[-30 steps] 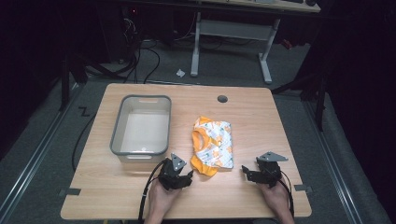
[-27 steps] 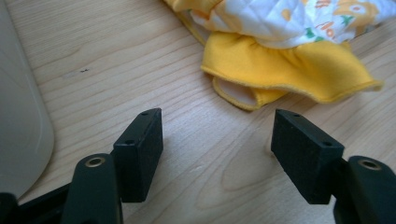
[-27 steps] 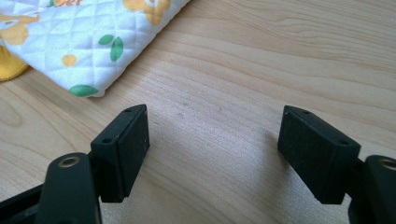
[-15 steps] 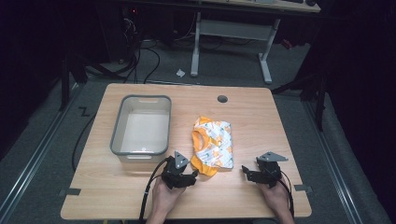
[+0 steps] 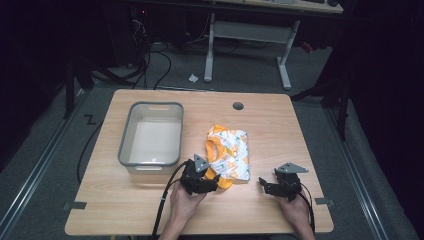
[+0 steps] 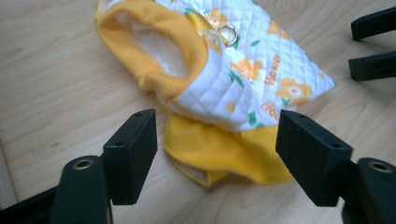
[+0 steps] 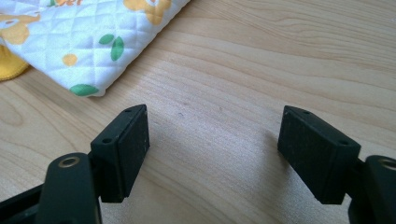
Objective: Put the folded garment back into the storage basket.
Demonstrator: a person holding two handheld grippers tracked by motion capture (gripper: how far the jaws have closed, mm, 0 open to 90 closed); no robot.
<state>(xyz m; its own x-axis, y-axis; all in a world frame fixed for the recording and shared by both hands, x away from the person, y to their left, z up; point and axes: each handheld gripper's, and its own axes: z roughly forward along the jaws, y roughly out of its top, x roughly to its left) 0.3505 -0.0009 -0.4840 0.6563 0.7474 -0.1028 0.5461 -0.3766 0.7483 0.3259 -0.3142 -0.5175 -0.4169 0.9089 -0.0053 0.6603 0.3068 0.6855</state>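
On the wooden table [image 5: 300,135], near the middle: small quilted garment [image 5: 228,156], white with orange flowers and green leaves, yellow ribbed trim, lying flat just right of the grey plastic tub [image 5: 150,137]. Not touching the tub as far as can be told.

Left gripper [image 5: 216,183] right at the garment's near yellow edge, jaws spread wide and released, gripping nothing. From the left gripper view: yellow hem [image 6: 219,151] sitting between the two black jaws, slightly ahead of them, can't tell if either jaw actually touches the cloth. Little metal ring [image 6: 227,32] visible up on the quilted part, beside the yellow neck opening.

Right gripper [image 5: 265,186] off to the right of the garment, near but apart from it, also wide open and empty, just bare wood between the jaws. Garment corner [image 7: 88,84] showing at the upper left of the right gripper view.

Both hands coming in from the near table edge, cables trailing back from each gripper.
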